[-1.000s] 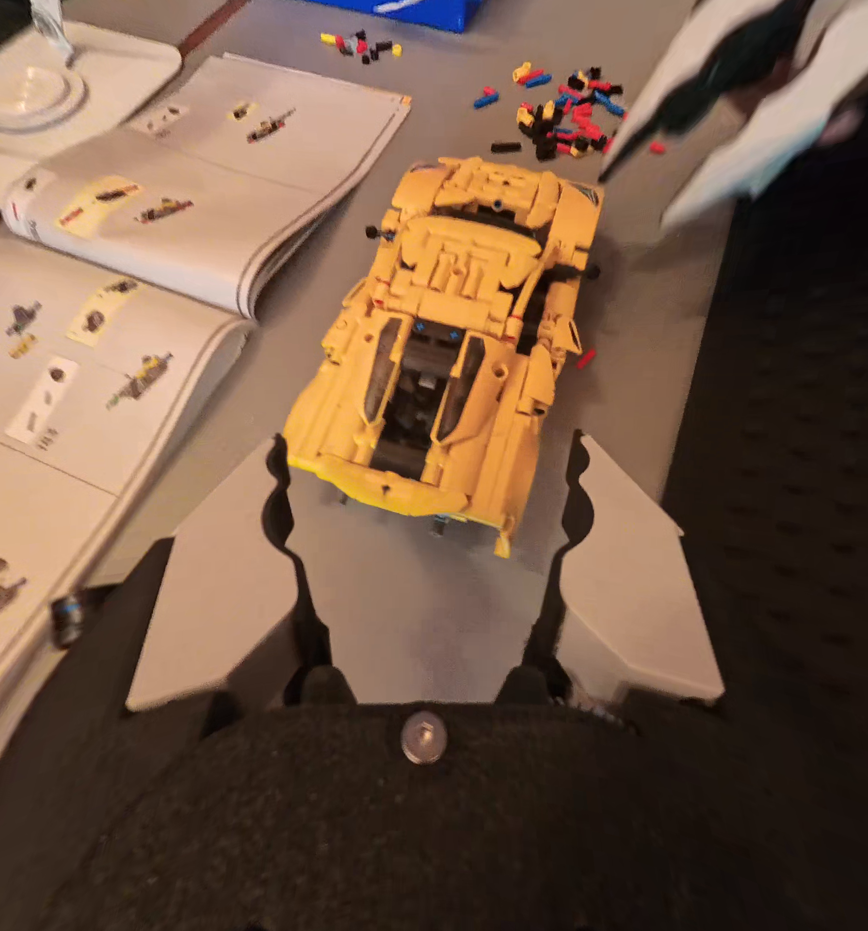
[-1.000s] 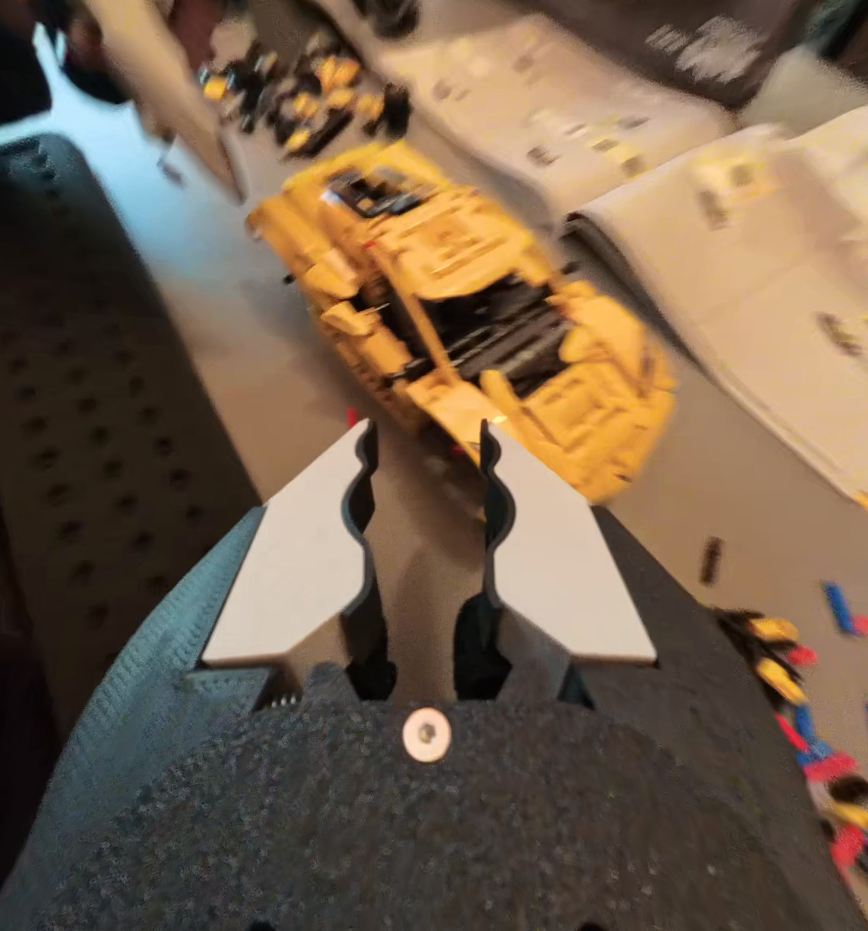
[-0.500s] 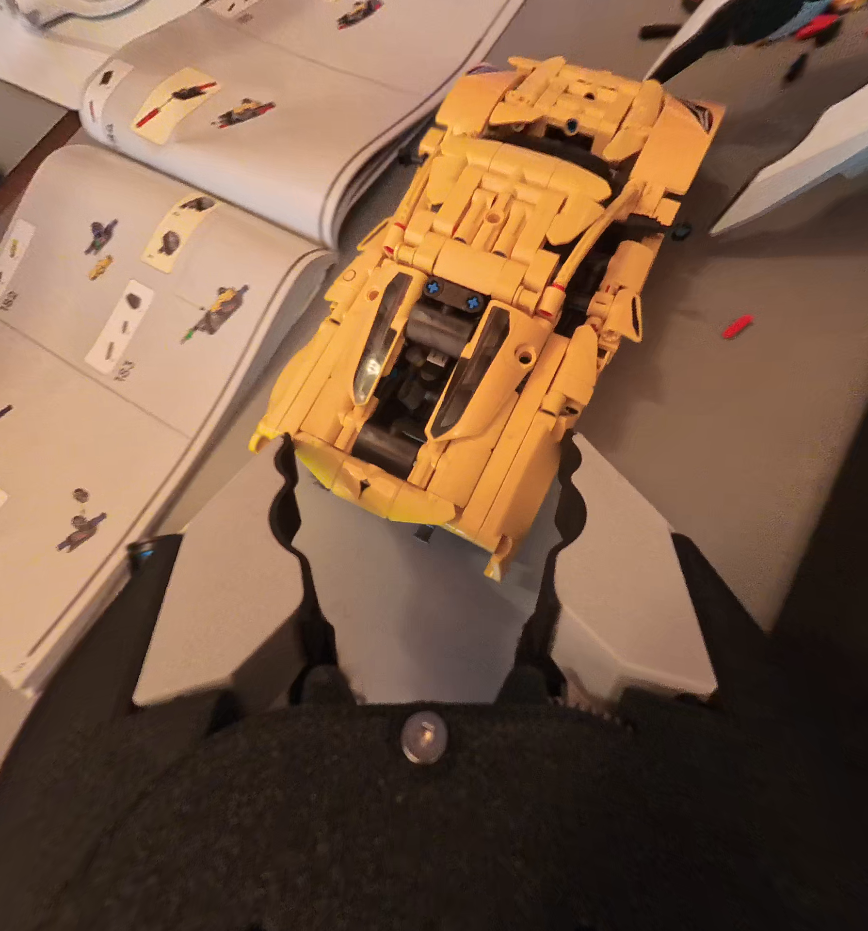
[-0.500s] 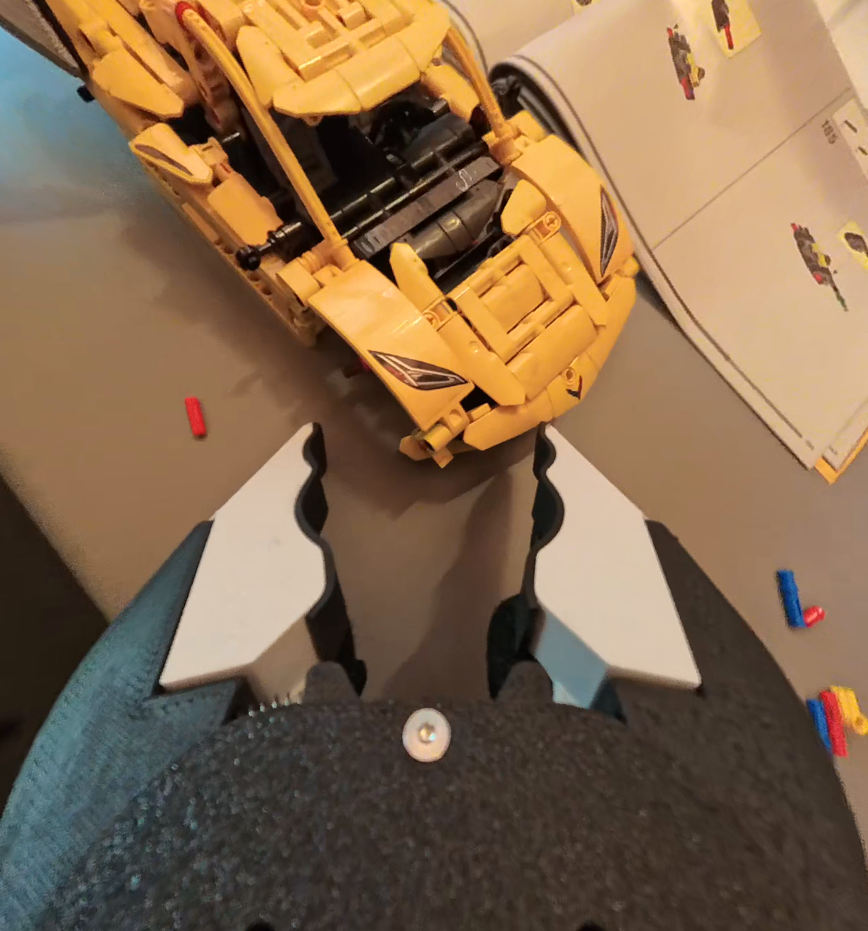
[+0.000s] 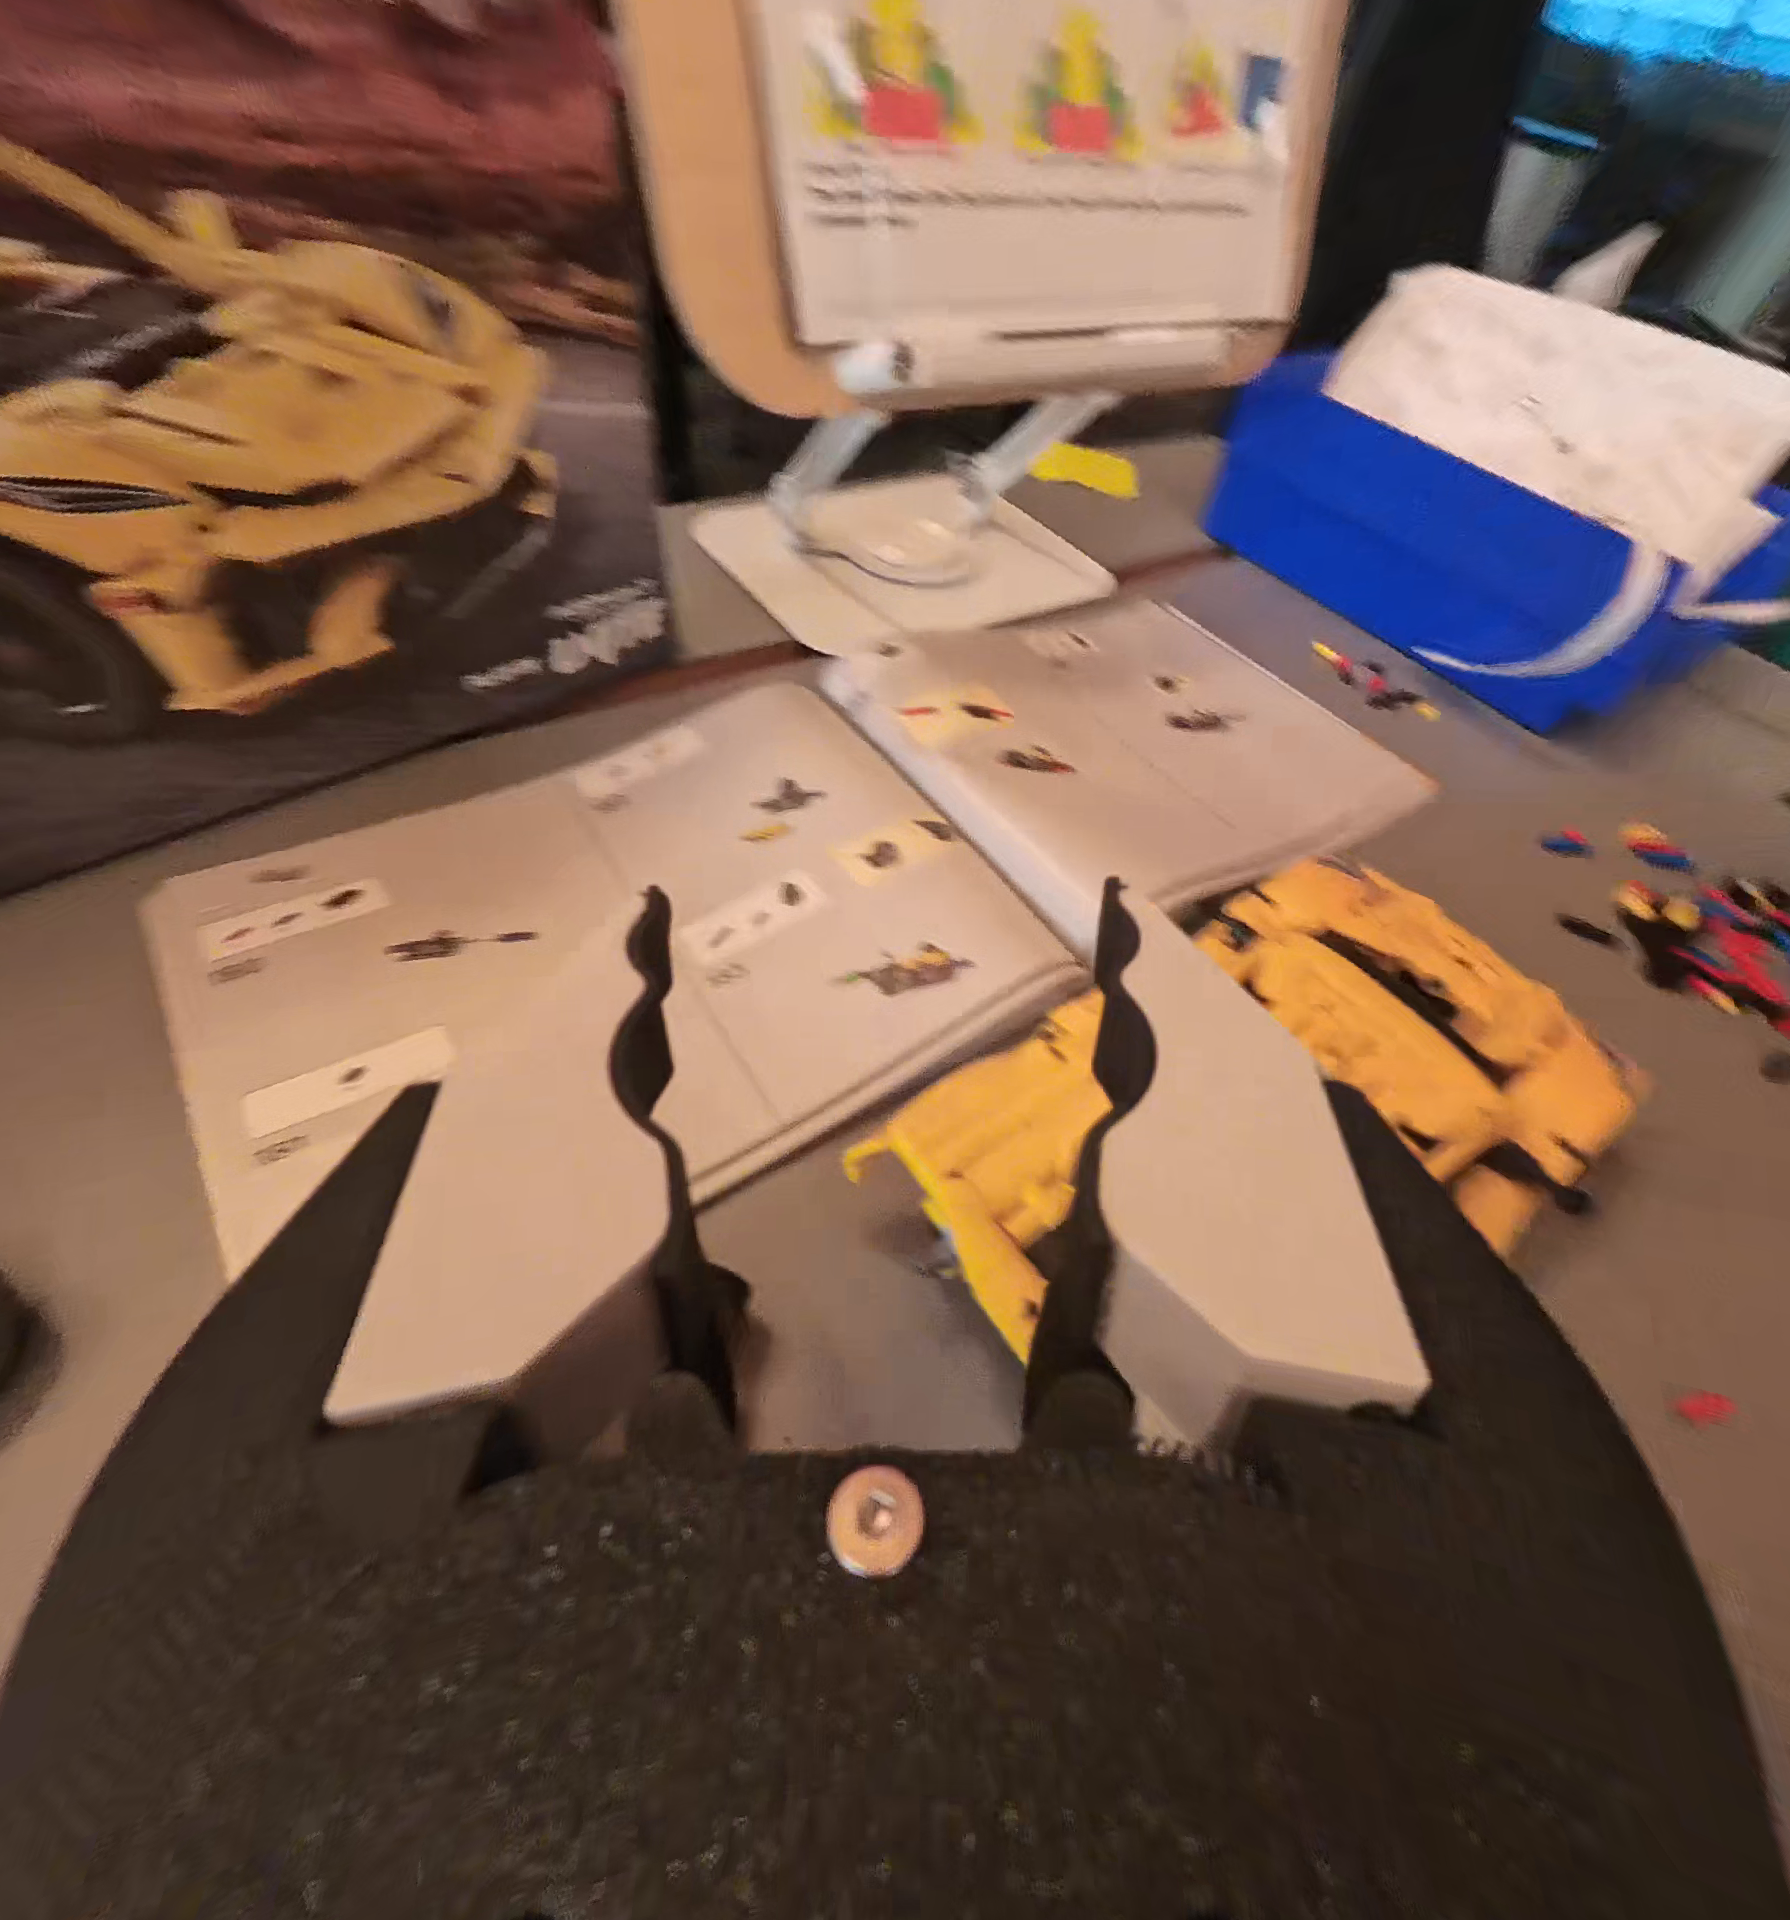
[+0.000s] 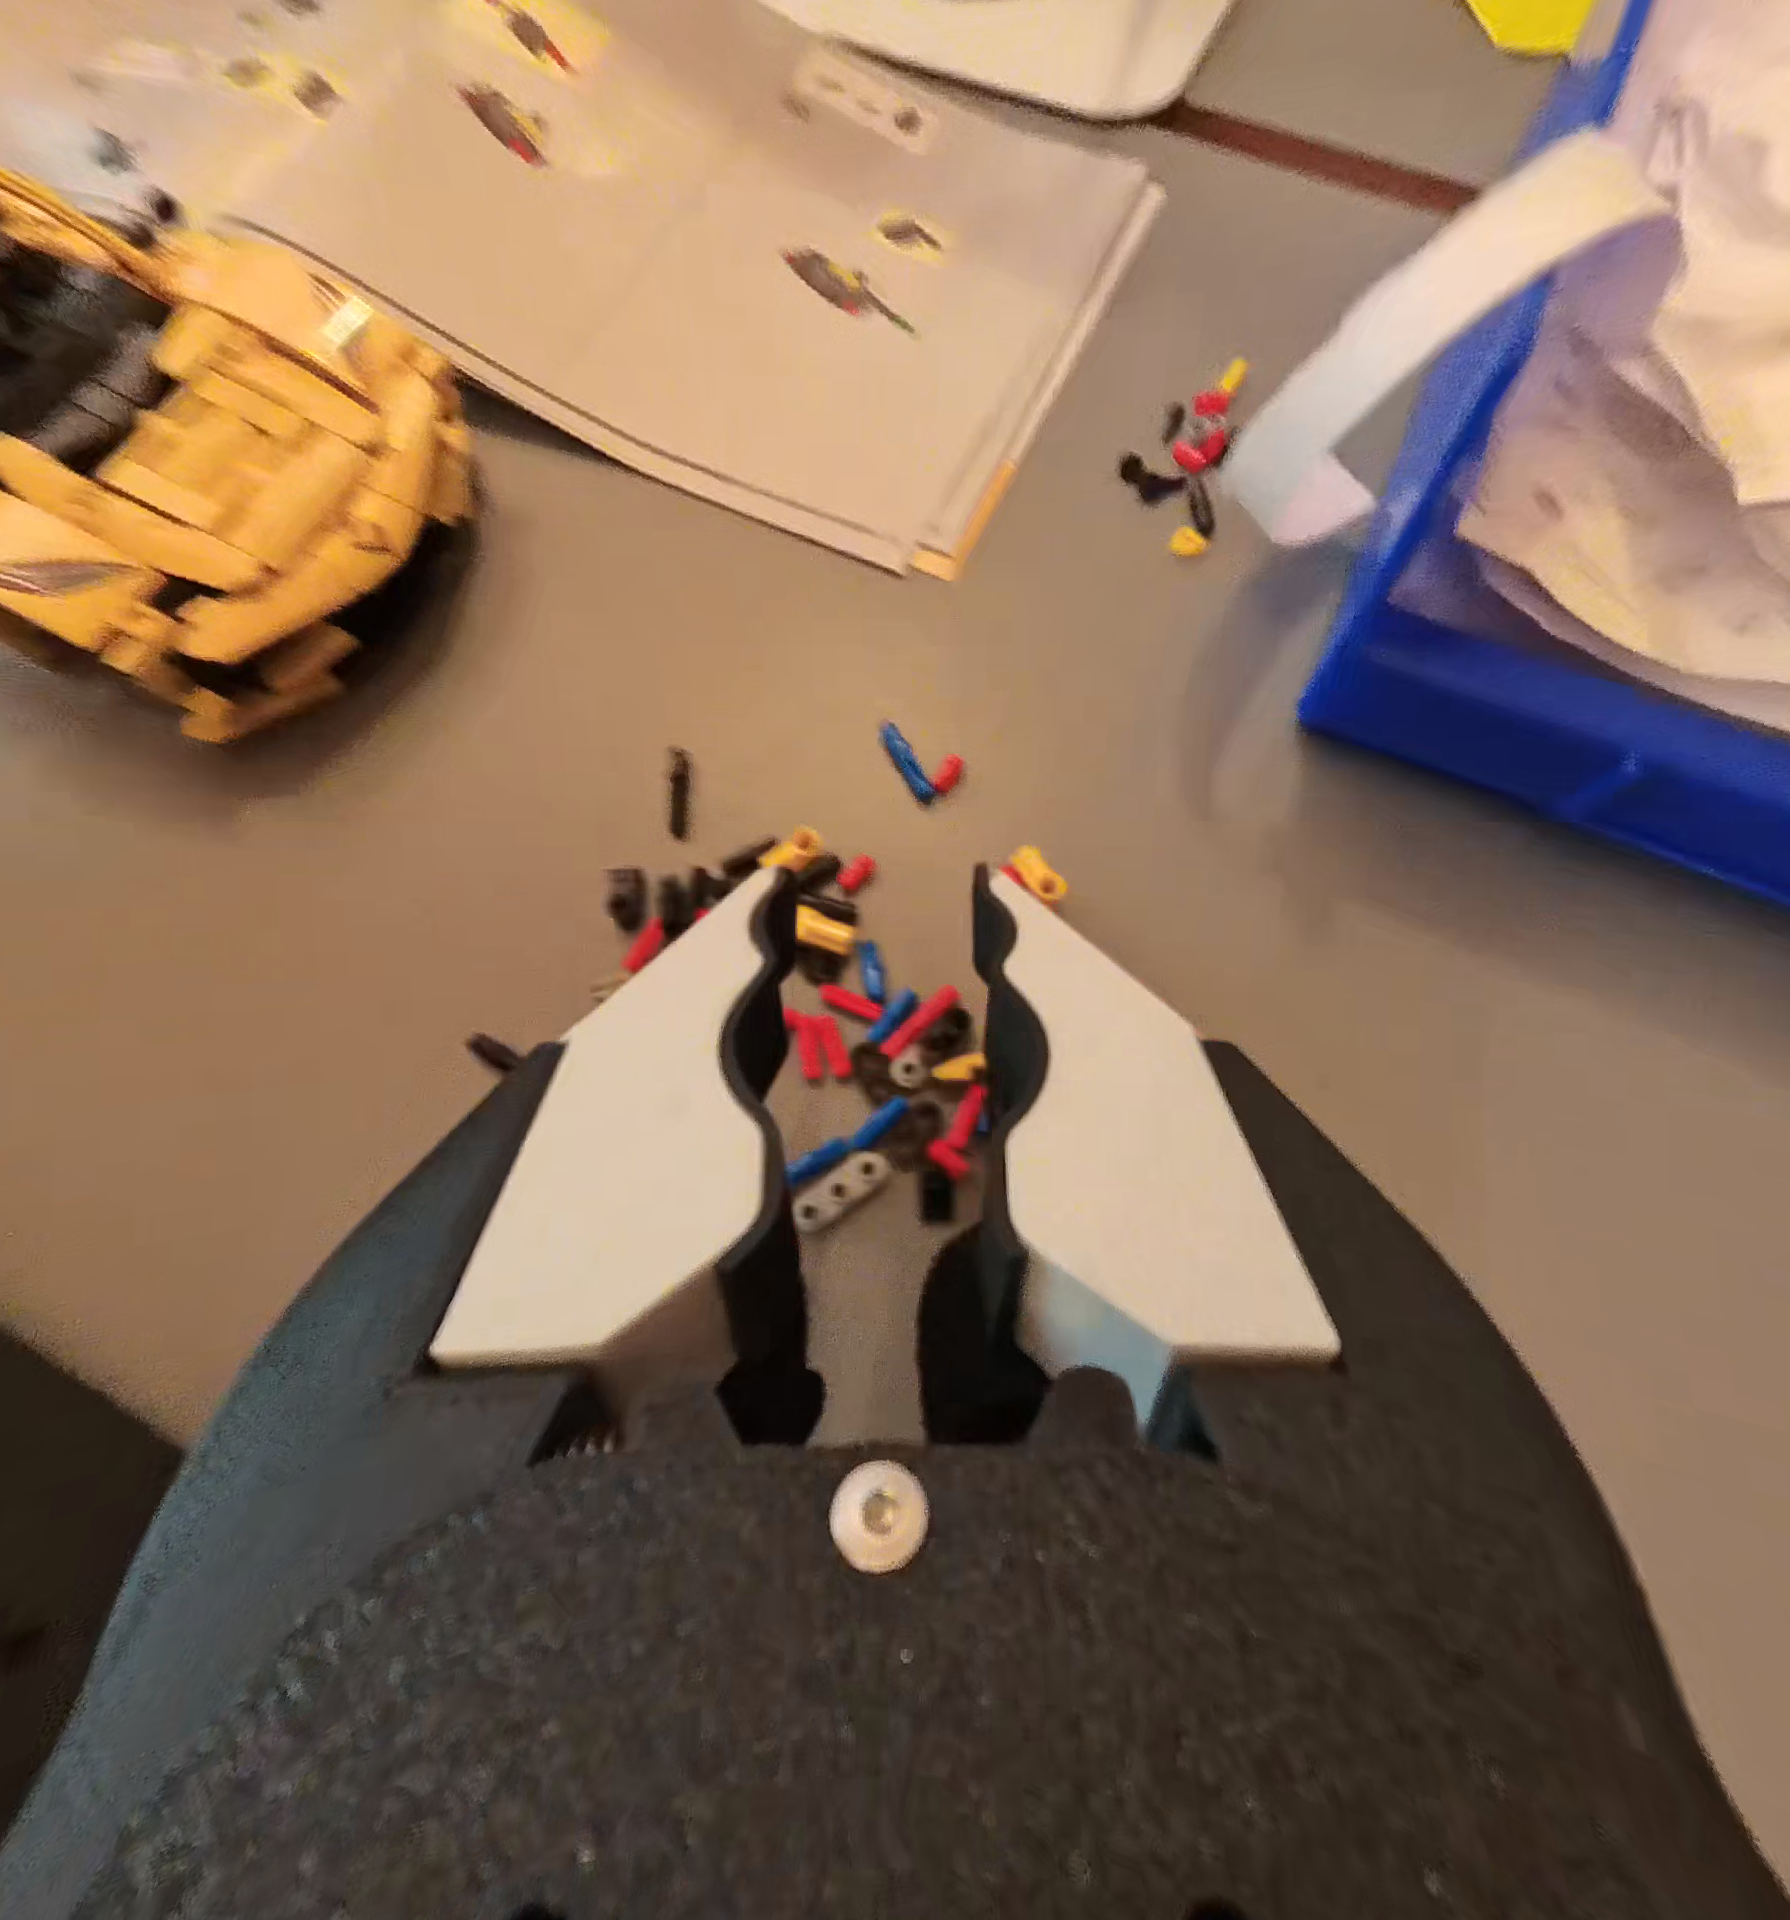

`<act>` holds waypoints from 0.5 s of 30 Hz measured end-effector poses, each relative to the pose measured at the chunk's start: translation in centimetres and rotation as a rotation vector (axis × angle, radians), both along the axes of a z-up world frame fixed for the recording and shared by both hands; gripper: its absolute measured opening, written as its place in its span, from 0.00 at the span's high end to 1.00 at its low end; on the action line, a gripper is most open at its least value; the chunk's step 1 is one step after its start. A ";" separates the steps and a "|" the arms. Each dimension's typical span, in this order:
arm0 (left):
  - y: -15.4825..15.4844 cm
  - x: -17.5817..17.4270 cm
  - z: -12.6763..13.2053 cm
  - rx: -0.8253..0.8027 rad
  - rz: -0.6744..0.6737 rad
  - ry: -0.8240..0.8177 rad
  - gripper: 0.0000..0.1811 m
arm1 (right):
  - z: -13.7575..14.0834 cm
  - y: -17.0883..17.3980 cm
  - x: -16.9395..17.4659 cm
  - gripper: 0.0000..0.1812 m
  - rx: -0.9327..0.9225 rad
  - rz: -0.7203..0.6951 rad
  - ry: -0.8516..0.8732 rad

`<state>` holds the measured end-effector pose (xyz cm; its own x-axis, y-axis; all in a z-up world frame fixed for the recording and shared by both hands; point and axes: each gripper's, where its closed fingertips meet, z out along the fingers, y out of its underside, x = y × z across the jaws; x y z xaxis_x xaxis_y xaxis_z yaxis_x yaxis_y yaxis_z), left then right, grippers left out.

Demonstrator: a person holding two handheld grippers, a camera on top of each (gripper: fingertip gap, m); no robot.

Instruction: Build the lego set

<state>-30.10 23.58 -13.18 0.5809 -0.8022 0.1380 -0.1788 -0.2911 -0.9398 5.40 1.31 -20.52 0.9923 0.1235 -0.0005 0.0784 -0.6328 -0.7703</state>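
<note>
The yellow Lego sports car [image 5: 1317, 1049] sits on the grey table [image 6: 247, 935], its near end beside the open instruction booklet [image 5: 579, 966], with the left gripper [image 5: 875, 914] held above them, jaws spread wide and empty. The right gripper [image 6: 875, 883] hangs over the pile of loose pins and connectors [image 6: 886, 1060], its jaws parted about halfway with nothing between them. Those pieces look tiny, light, hard and smooth, so they would likely skid or flip if pinched off-centre; taking one across its length at the fingertips seems safest. The car looks rigid but built of clipped panels that may pop off, so the lower body sides are probably the better hold. A blue bin [image 6: 1556, 707] stands to the right.
</note>
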 end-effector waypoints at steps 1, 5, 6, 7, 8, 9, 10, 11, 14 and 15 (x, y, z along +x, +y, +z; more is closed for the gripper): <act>0.8 -0.4 -0.3 0.018 0.042 -0.009 0.55 | -0.6 0.1 0.5 0.84 -0.013 0.007 -0.011; 1.6 -1.8 -1.2 0.118 0.089 0.024 0.57 | -2.4 1.3 0.3 0.85 -0.080 0.090 -0.075; 1.5 -2.1 -1.0 0.148 0.091 0.022 0.57 | -2.8 1.2 0.8 0.85 -0.118 0.100 -0.114; 1.4 -2.3 -0.7 0.178 0.095 0.021 0.57 | -2.9 0.9 1.7 0.87 -0.146 0.096 -0.150; 1.4 -2.6 -0.3 0.210 0.105 0.025 0.57 | -3.0 0.7 2.6 0.89 -0.155 0.081 -0.169; 1.6 -3.0 -0.1 0.236 0.120 0.033 0.57 | -2.9 0.6 3.3 0.92 -0.156 0.072 -0.162; 1.8 -3.2 -0.1 0.248 0.134 0.040 0.57 | -2.8 0.4 3.4 0.92 -0.156 0.078 -0.129; 1.9 -3.3 -0.3 0.242 0.136 0.046 0.57 | -2.8 0.2 3.2 0.91 -0.159 0.089 -0.090; 1.9 -2.8 -1.1 0.189 0.116 0.040 0.57 | -3.0 -0.6 2.2 0.90 -0.172 0.142 -0.052; 1.7 -2.6 -1.3 0.178 0.106 0.036 0.57 | -3.1 -0.9 1.8 0.92 -0.174 0.158 -0.054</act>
<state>-32.67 25.32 -14.43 0.6652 -0.7463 -0.0226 -0.1904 -0.1403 -0.9716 7.18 0.39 -23.66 0.9599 0.2799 0.0175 0.2253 -0.7326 -0.6423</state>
